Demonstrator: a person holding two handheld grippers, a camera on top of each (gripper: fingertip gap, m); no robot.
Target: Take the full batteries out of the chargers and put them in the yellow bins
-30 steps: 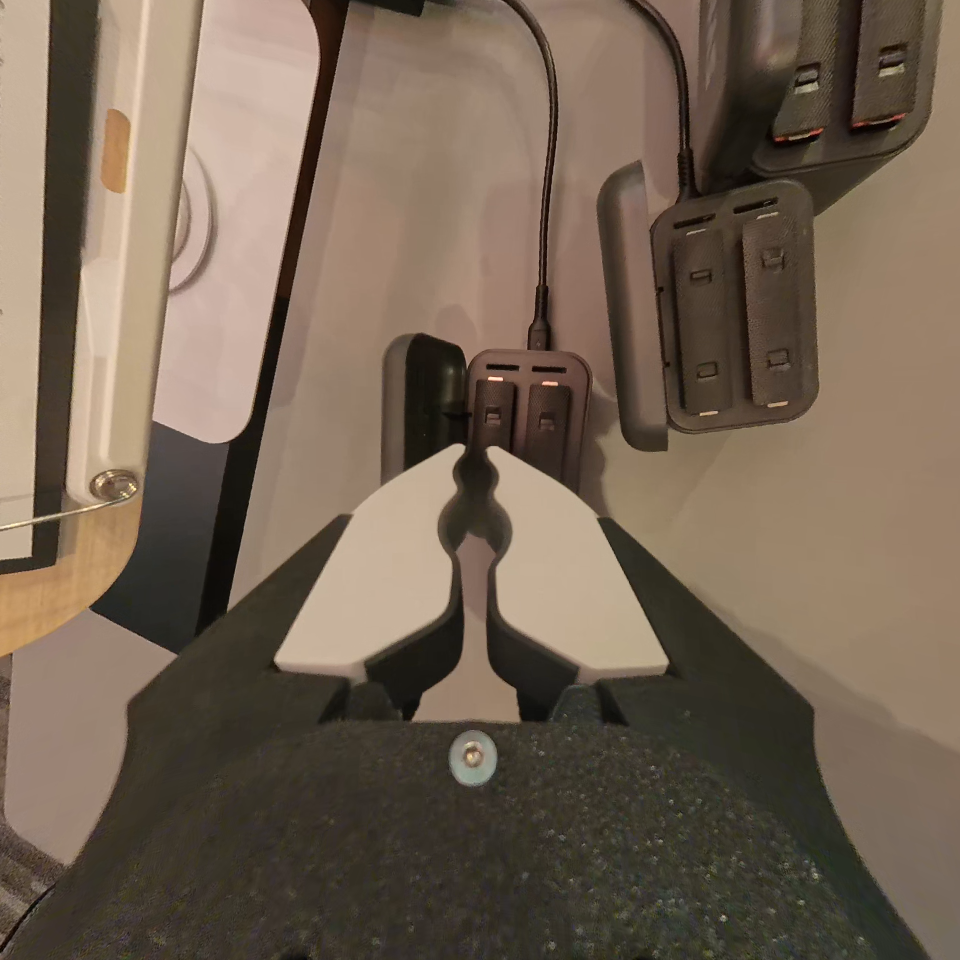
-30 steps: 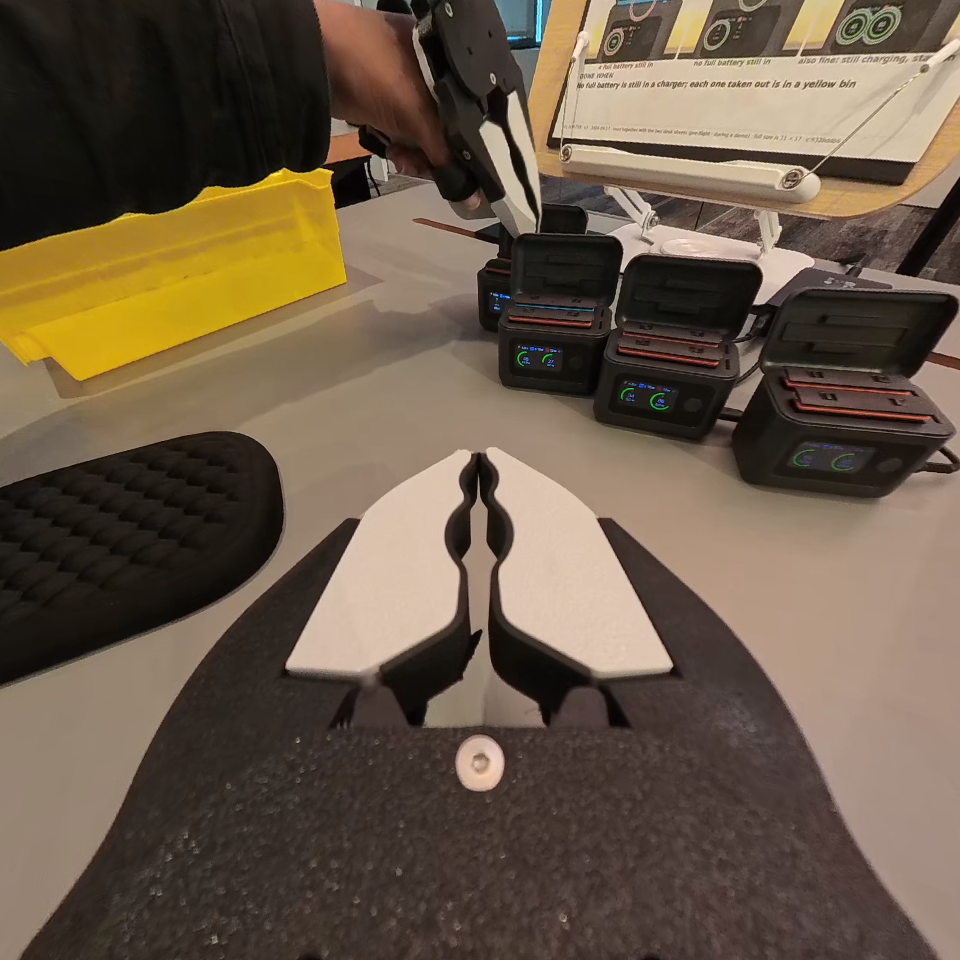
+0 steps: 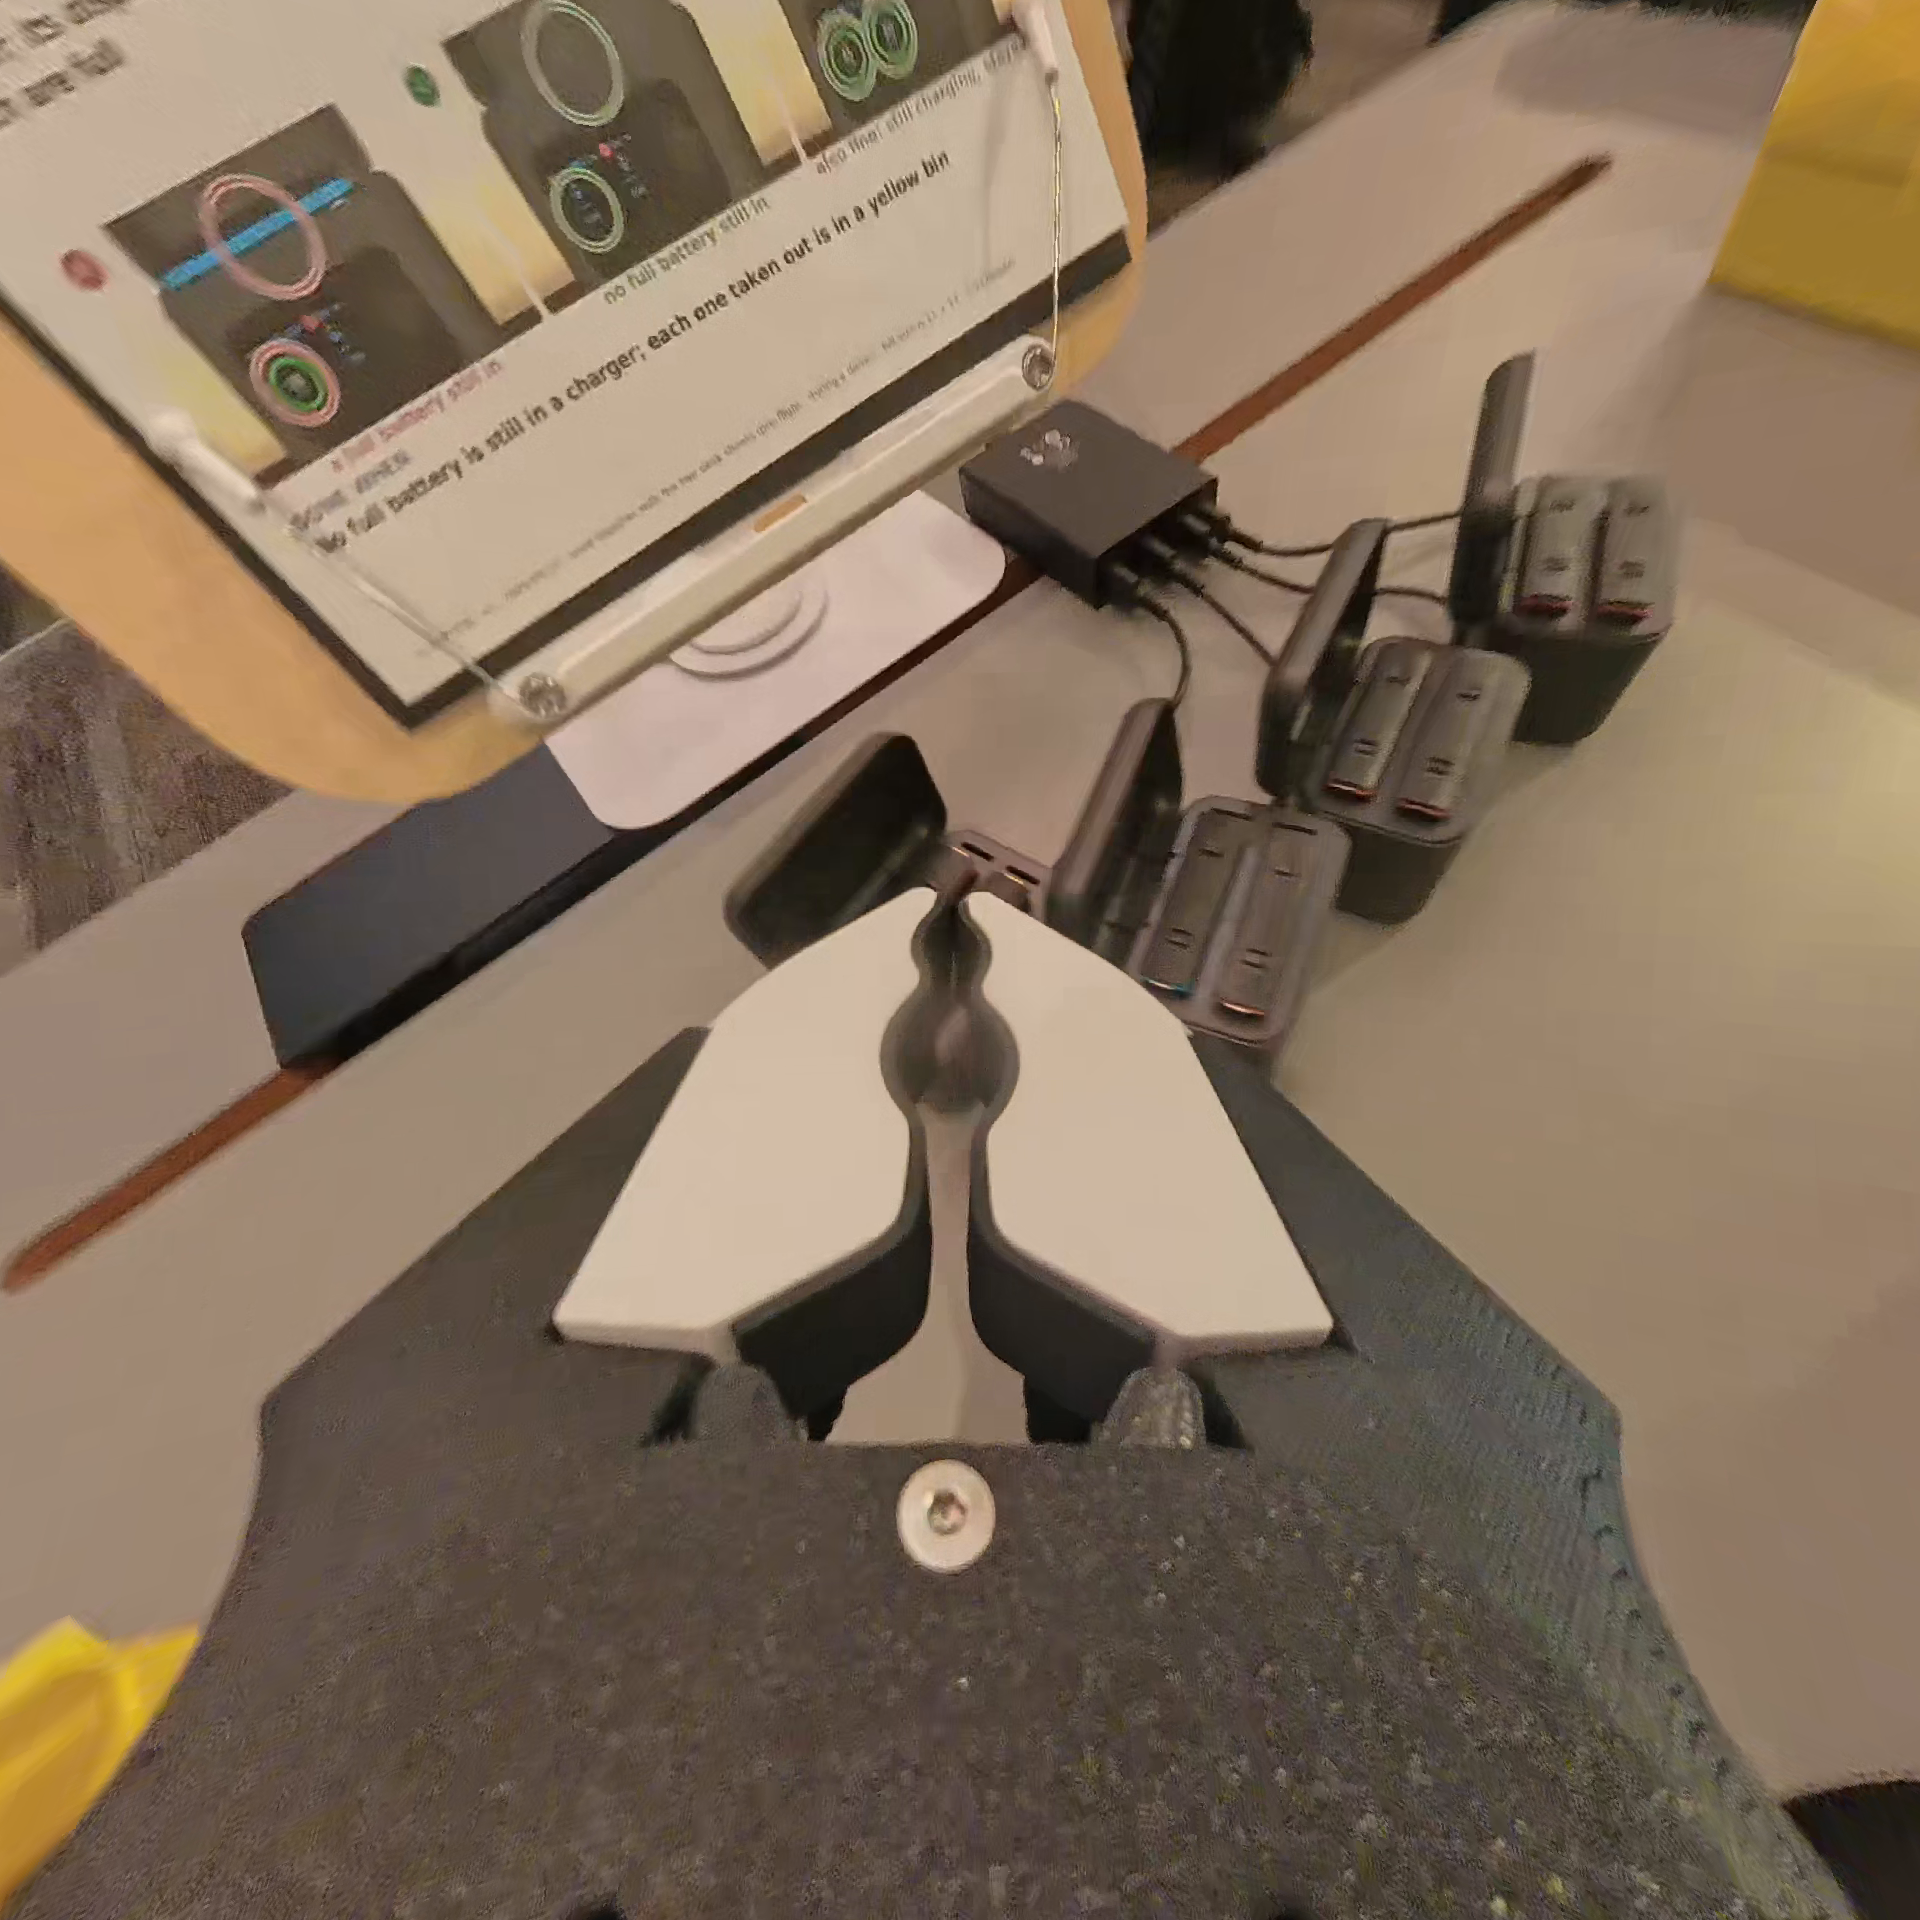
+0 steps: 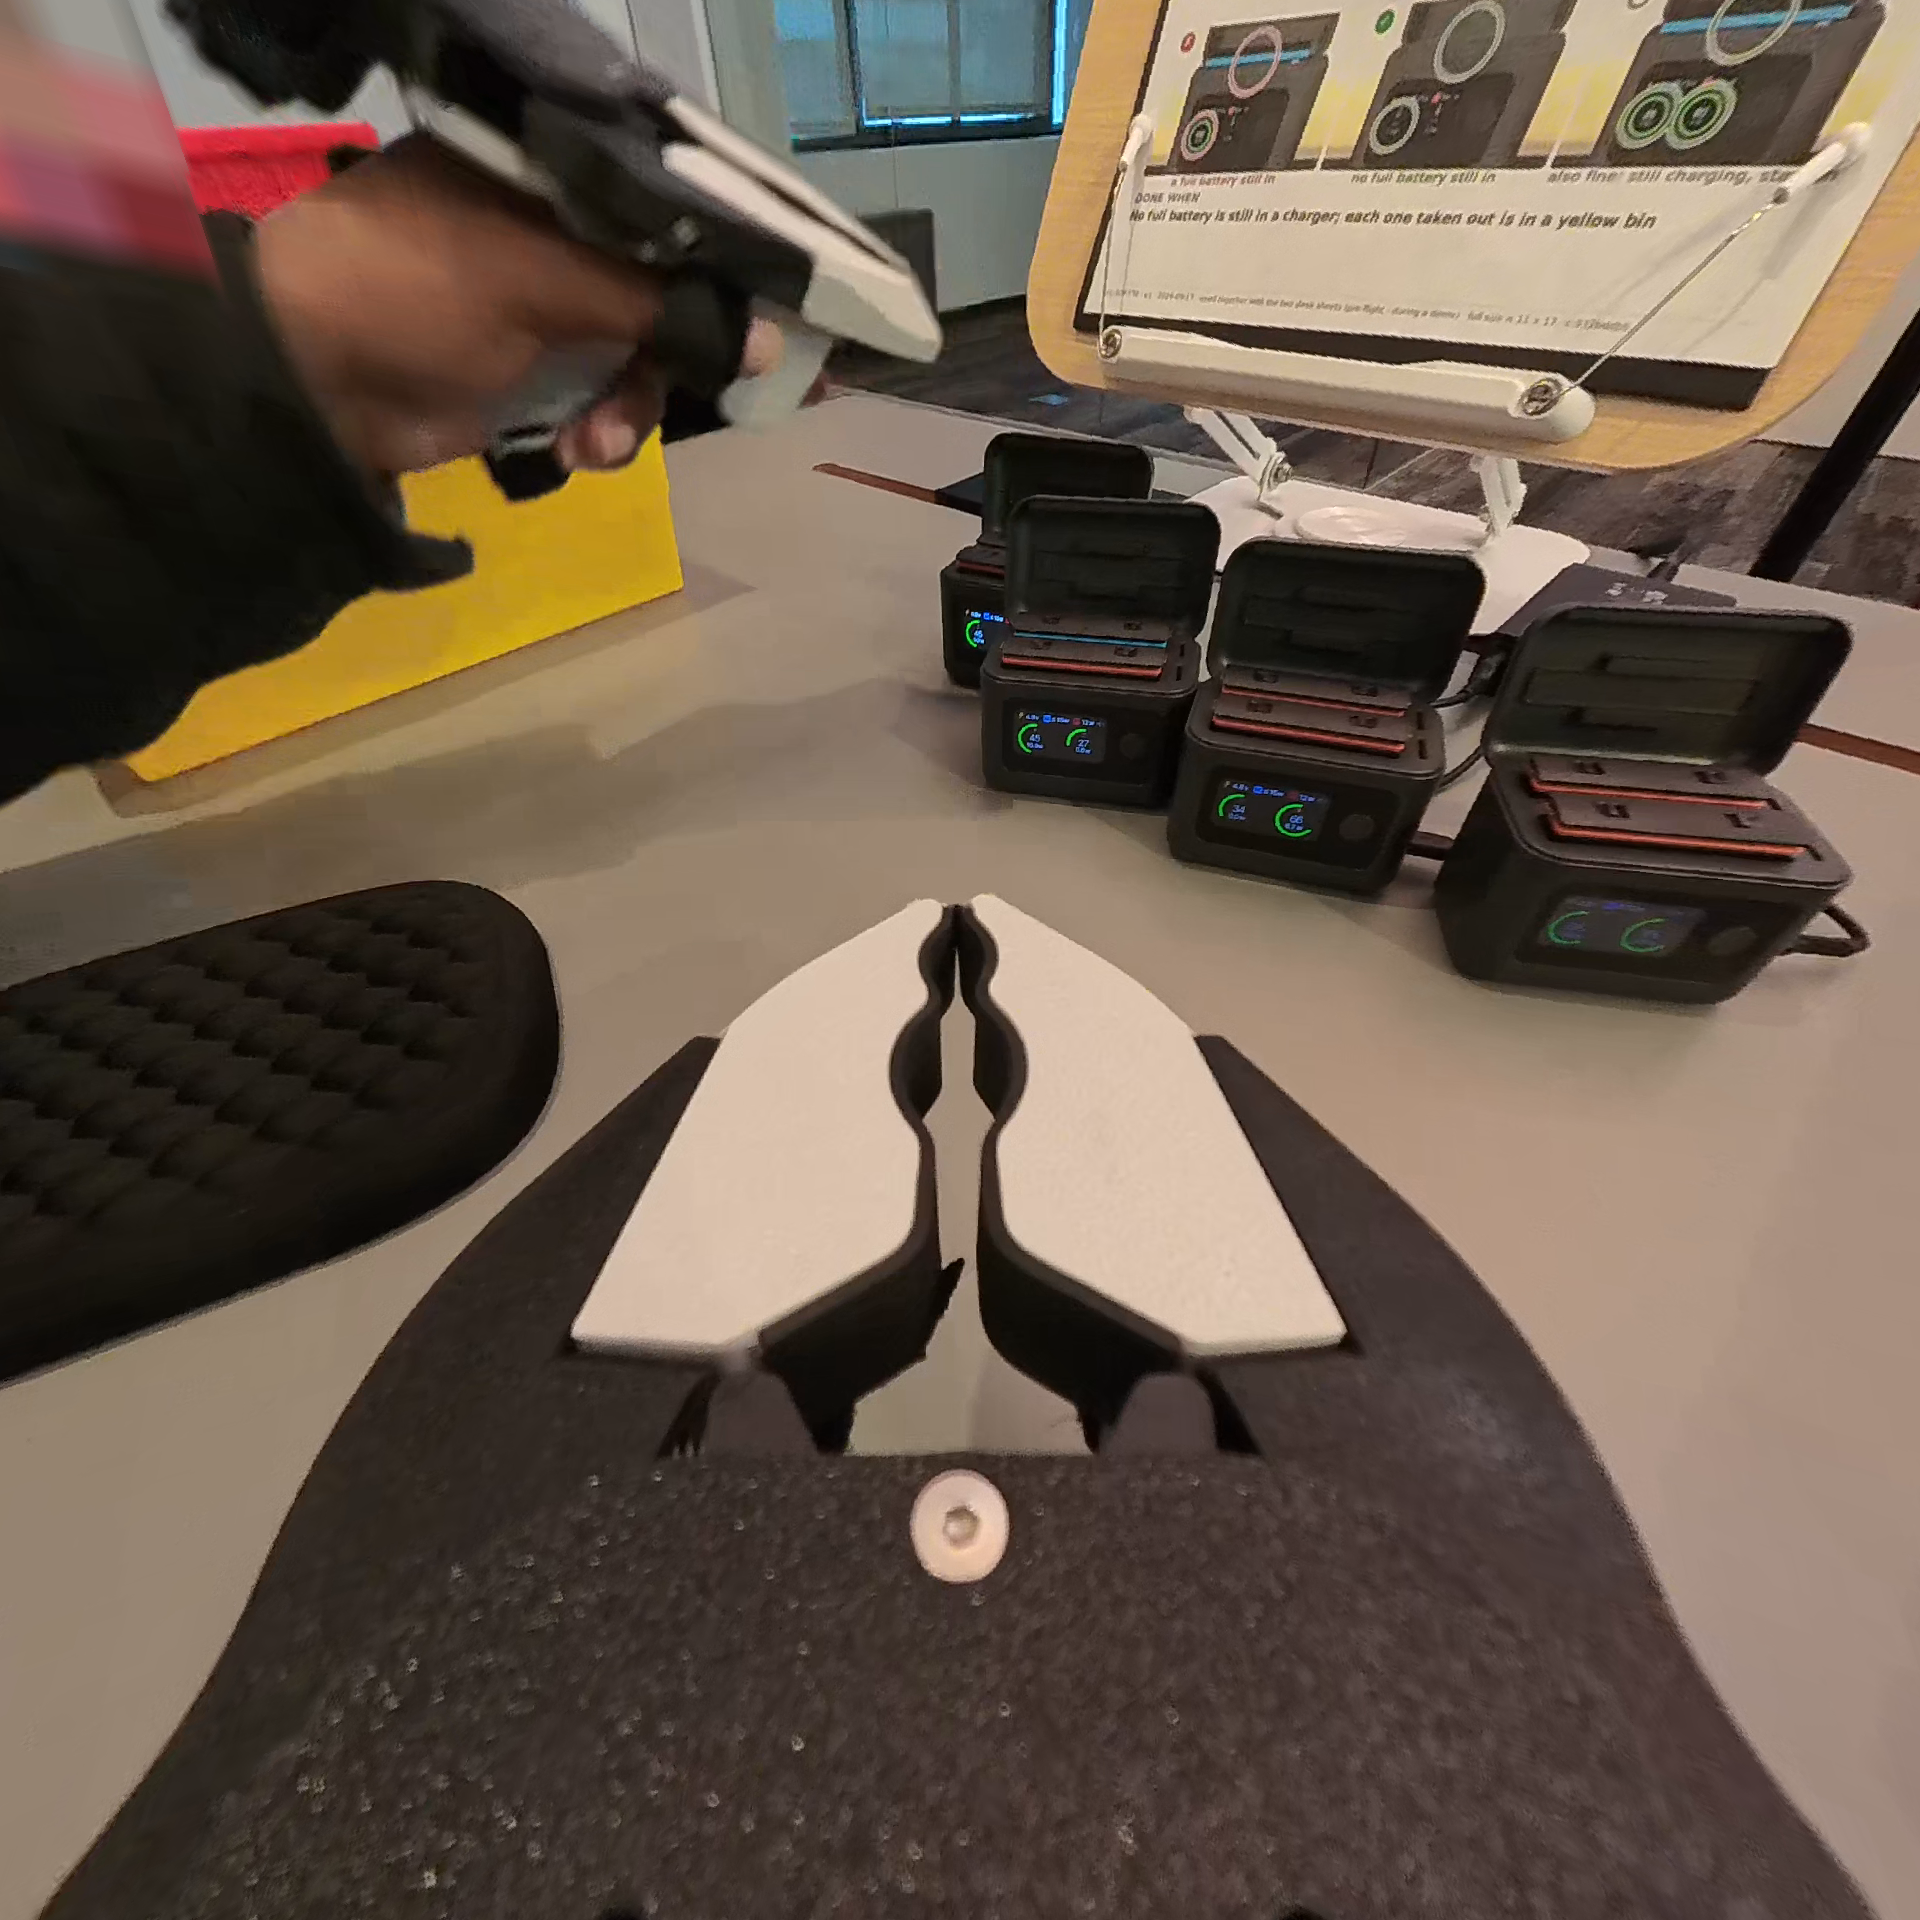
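Black box-shaped chargers with hinged lids stand in a row on the grey table (image 4: 1455, 1195), four in all, every lid up. In the right wrist view the nearest charger (image 4: 1631, 894), the next charger (image 4: 1309, 800), the third charger (image 4: 1091, 727) and the far charger (image 4: 971, 623) each show a lit front screen with green rings. Red-edged slim batteries (image 4: 1652, 821) sit in the top slots of the nearest one; the third has a blue-edged battery (image 4: 1091, 639) behind a red one.

Beyond the far end of the row, to the left, stands the yellow plastic bin (image 4: 499, 623), well apart from the chargers.

Held in a dark-sleeved hand (image 4: 436, 332), the left gripper (image 4: 894, 312) hangs in the air above the table between bin and chargers, blurred; its white fingers lie pressed together, and I cannot tell whether anything is pinched at their tips. In its own view its tips (image 3: 961, 894) point at the far charger (image 3: 987, 862).

Low over the table, the right gripper (image 4: 958, 914) points toward the row, its white fingers closed on nothing. A black textured pad (image 4: 239, 1081) lies to its left.

Behind the chargers, a wooden-edged board with a printed sheet (image 4: 1455, 208) leans on a white stand, and a black power hub (image 3: 1091, 509) feeds the cables.
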